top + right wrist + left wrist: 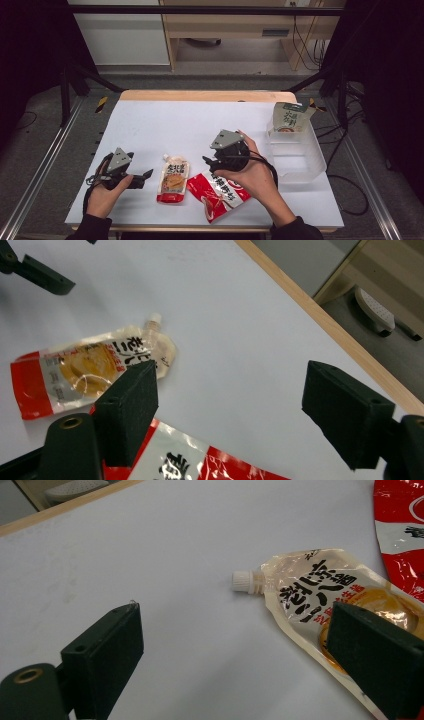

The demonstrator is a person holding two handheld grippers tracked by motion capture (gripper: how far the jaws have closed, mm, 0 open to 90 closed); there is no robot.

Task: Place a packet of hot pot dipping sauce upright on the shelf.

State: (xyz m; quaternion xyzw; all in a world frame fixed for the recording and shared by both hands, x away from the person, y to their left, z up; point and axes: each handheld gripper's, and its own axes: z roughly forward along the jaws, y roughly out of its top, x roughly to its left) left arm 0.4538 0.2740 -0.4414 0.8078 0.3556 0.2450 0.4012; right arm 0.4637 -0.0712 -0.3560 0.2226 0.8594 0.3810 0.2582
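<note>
A spouted pouch (pixel 173 177) with a white cap, pale top and red bottom lies flat near the table's front; it also shows in the left gripper view (pixel 320 585) and the right gripper view (pixel 90 365). Just right of it lies a red and white snack bag (pixel 217 194) (pixel 200 460) (pixel 400 525). My left gripper (pixel 145 176) (pixel 237 612) rests left of the pouch, pointing at it, open and holding nothing. My right gripper (pixel 210 164) (pixel 232 372) hovers over the red bag's upper edge, open, with bare table between its jaws.
A clear plastic bin (pixel 305 165) stands at the right edge of the white table (pixel 165 125), with a green and white pouch (pixel 289 118) upright at its far end. A wooden strip (pixel 205 95) borders the table's far side.
</note>
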